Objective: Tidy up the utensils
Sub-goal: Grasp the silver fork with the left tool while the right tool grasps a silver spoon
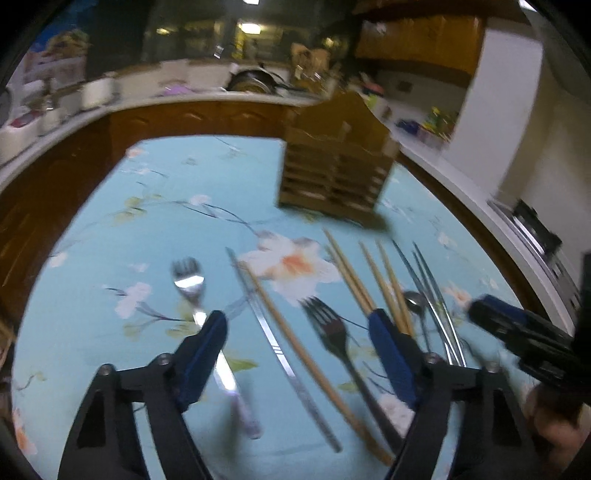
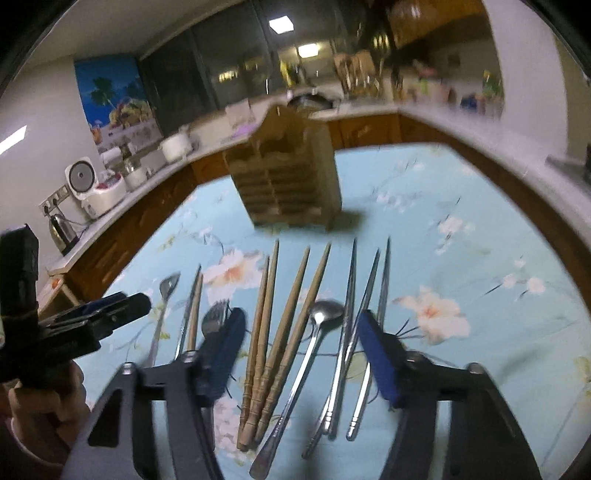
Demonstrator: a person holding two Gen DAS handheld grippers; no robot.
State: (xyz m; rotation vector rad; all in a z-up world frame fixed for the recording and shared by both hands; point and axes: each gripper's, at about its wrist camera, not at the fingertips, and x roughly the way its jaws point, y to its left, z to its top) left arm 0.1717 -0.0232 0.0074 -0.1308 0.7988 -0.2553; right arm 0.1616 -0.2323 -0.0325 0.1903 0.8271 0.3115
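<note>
Grippers both unclenched, gripping nothing: left gripper (image 1: 297,325) near forks, right gripper (image 2: 301,325) over wooden chopsticks (image 2: 280,332) & spoon (image 2: 314,339); rack (image 2: 288,177) far side.

A pale countertop (image 2: 424,110) on brown wooden cabinets (image 1: 192,122) curves around the floral blue tablecloth (image 1: 155,206). Behind the countertop, dark windows (image 2: 236,70) reflect ceiling lights (image 2: 281,25); a beach poster (image 2: 110,92) hangs left of them.

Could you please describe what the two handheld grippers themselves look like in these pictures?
Both look alike. The left gripper and right gripper each have black, angular plastic arms with triangular cut-outs and silver screw heads at the pivots. Their fingers carry long, blue, textured pads. Seen from the other camera, each body is a chunky black block with blue at the tip. No cables or markings show.
</note>
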